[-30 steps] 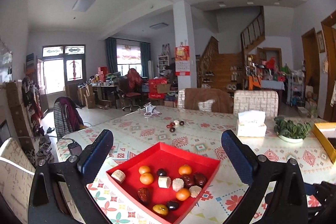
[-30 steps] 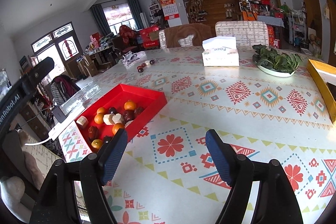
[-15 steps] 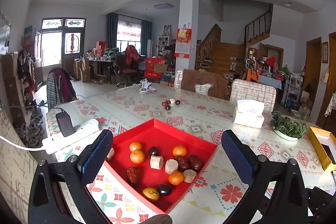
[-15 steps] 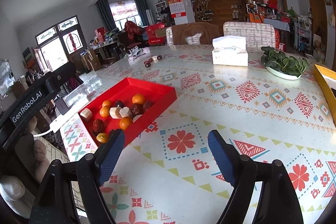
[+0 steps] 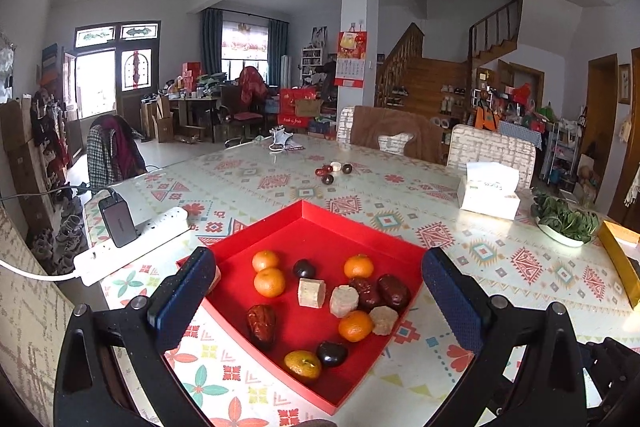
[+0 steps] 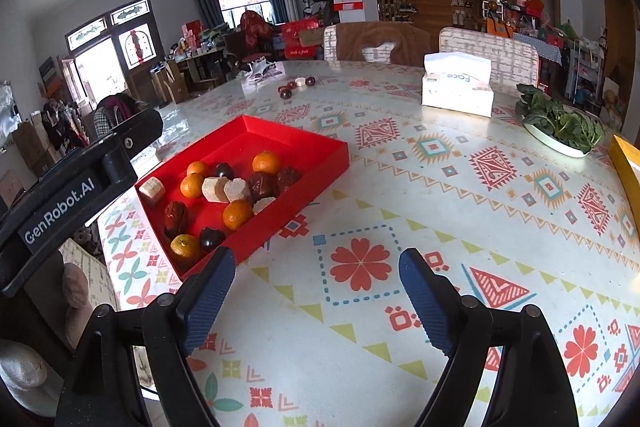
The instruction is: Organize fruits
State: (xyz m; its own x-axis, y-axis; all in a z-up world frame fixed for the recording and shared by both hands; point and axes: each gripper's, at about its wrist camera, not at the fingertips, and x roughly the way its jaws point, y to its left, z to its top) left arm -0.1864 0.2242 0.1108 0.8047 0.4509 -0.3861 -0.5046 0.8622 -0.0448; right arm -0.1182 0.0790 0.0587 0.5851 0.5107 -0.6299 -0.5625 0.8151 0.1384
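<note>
A red tray (image 5: 320,239) on the patterned table holds several oranges (image 5: 269,282), dark red dates (image 5: 261,322), dark plums (image 5: 331,353) and pale cubes (image 5: 311,292). My left gripper (image 5: 317,259) hangs open above the tray's near side, its fingers wide on either side of the fruit and touching nothing. My right gripper (image 6: 317,261) is over bare tablecloth to the right of the tray (image 6: 260,135); its jaws are opening with nothing between them. A few loose dark fruits (image 5: 332,171) lie far back on the table.
A tissue box (image 5: 489,193), a plate of greens (image 5: 564,223) and a yellow box (image 5: 620,259) stand to the right. A white power strip (image 5: 132,243) with a black charger lies left of the tray, near the table edge. Chairs line the far side.
The left gripper has sunk and come closer to the tray, which now looks larger between its fingers. The right gripper has drifted toward the tray and its jaws stand a little wider.
</note>
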